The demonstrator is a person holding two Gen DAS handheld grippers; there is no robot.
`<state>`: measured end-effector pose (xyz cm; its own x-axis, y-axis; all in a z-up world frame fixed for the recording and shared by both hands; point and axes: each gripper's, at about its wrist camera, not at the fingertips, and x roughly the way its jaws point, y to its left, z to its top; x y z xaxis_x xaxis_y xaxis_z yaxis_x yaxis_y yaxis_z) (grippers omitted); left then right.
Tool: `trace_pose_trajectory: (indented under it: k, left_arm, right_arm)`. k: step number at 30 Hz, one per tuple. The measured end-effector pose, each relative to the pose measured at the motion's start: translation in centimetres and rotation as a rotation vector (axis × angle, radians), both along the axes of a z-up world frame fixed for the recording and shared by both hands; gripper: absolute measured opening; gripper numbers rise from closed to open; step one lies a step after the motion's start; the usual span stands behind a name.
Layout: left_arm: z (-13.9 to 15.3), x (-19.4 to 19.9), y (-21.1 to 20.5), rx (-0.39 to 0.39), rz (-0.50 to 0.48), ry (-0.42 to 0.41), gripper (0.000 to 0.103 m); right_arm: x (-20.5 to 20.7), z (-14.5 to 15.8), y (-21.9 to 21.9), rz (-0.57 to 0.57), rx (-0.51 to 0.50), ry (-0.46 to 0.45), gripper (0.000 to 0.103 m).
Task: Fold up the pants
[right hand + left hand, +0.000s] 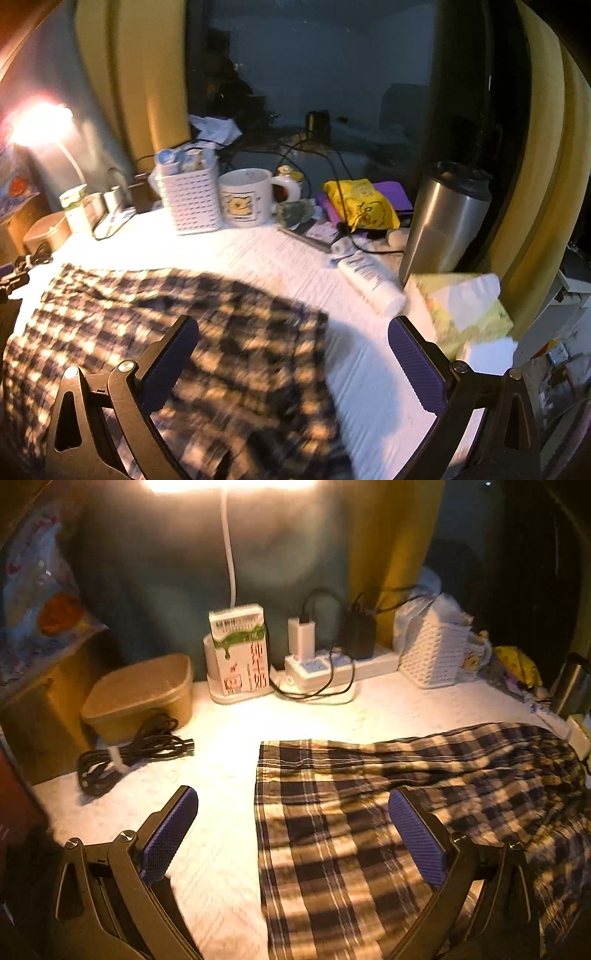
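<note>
**Two tools spread wide over plaid pants on a lit counter**

Containers: a white lattice basket [190, 201] at 11 o'clock in the right wrist view, packed with tubes and small packages; beside it a white mug [245, 197] with a yellow cartoon print, contents not visible. A steel tumbler [441, 227] with a dark lid stands at 2 o'clock. In the left wrist view, a tan lidded box [142, 696] sits at 10 o'clock, a milk carton [242, 651] at 12 o'clock beside a white power strip [338, 664] carrying two plugged adapters.

Materials: the pants [388, 823] are soft checked cloth, dark and cream, lying flat with slight wrinkles on the white textured counter [221, 760]. A coiled black cable [129, 751] lies at 9 o'clock. A yellow tissue box [463, 308] sits at 3 o'clock in the right wrist view.

Tools: the left tool [293, 834] is released, jaws wide, ribbed blue pads; one pad above the pants, the other above bare counter. The right tool [293, 358] is likewise released and wide, its left pad over the blurred pants. Neither holds anything.
</note>
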<state>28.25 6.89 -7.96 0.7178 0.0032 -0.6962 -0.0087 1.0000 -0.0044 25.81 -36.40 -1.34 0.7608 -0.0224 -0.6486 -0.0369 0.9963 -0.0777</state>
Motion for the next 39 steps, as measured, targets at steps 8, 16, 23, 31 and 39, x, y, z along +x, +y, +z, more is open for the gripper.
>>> trace_pose_trajectory:
  k: [8,16,23,31,39]
  left_arm:
    - [-2.8,5.0,0.2,-0.029,-0.03,0.111,0.102]
    - [-5.4,7.0,-0.1,-0.03,-0.051,0.21,0.08]
    - [-5.2,5.5,-2.0,-0.001,-0.116,0.166,0.024]
    - [-3.3,4.7,-0.4,0.008,-0.072,0.096,0.001]
    - [0.7,4.6,1.9,-0.002,-0.035,-0.017,0.001]
  right_arm:
    - [6.5,-2.3,-2.1,0.026,0.037,0.113,0.093]
    - [10.2,-7.6,-2.0,0.073,0.064,0.287,0.082]
    - [9.9,-9.1,0.2,0.153,0.023,0.295,0.035]
    - [9.4,-6.7,2.6,0.176,-0.022,0.197,0.028]
    - [10.3,-2.3,4.2,0.182,-0.013,0.069,0.028]
